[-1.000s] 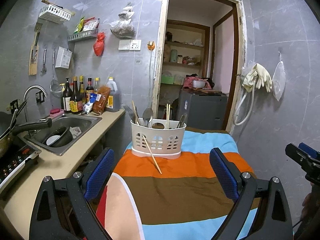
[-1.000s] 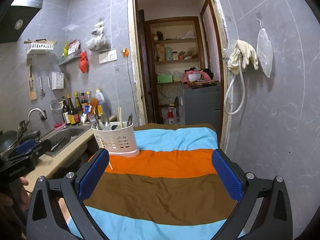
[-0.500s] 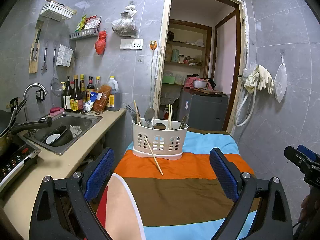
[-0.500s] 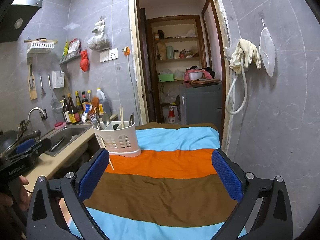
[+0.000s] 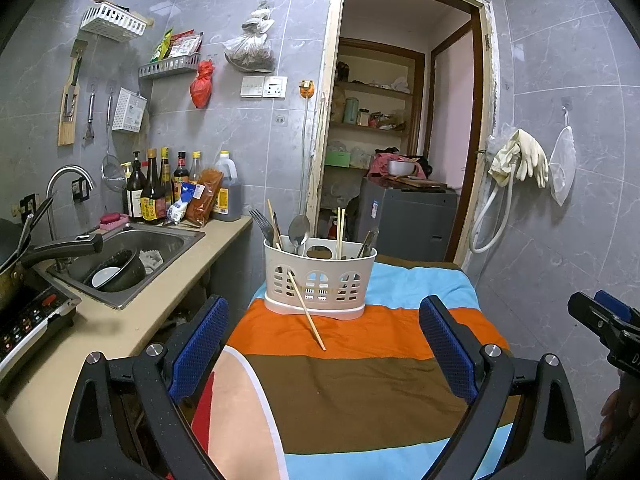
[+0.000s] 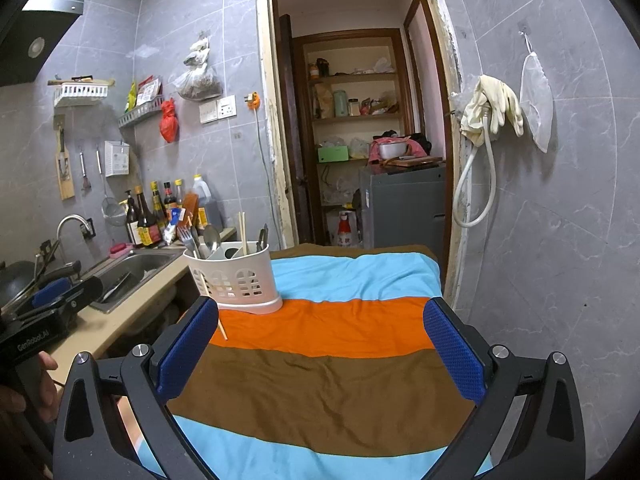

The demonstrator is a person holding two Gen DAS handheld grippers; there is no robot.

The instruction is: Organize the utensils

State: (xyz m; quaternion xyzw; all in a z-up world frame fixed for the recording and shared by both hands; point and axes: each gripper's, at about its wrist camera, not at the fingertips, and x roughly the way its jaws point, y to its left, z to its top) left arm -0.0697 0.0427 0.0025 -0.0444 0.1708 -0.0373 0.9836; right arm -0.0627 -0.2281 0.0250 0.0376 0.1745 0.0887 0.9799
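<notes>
A white slotted utensil caddy (image 5: 318, 280) stands at the far end of the striped cloth (image 5: 352, 384); it also shows in the right wrist view (image 6: 236, 280). It holds a fork (image 5: 262, 222), a spoon (image 5: 299, 227), chopsticks (image 5: 340, 232) and other utensils. One loose chopstick (image 5: 307, 312) leans against the caddy's front with its tip on the orange stripe; it also shows in the right wrist view (image 6: 214, 312). My left gripper (image 5: 324, 360) is open and empty, short of the caddy. My right gripper (image 6: 316, 356) is open and empty over the cloth, right of the caddy.
A counter (image 5: 132, 320) with a sink (image 5: 128, 260), bottles (image 5: 160, 192) and a stove (image 5: 28, 316) runs along the left. A pan handle (image 5: 64, 248) juts over the sink. An open doorway (image 5: 400, 140) lies behind the table. A tiled wall (image 5: 560, 240) is on the right.
Both grippers have drifted slightly; the caddy sits a little lower and nearer in the left wrist view. Nothing was grasped or released.
</notes>
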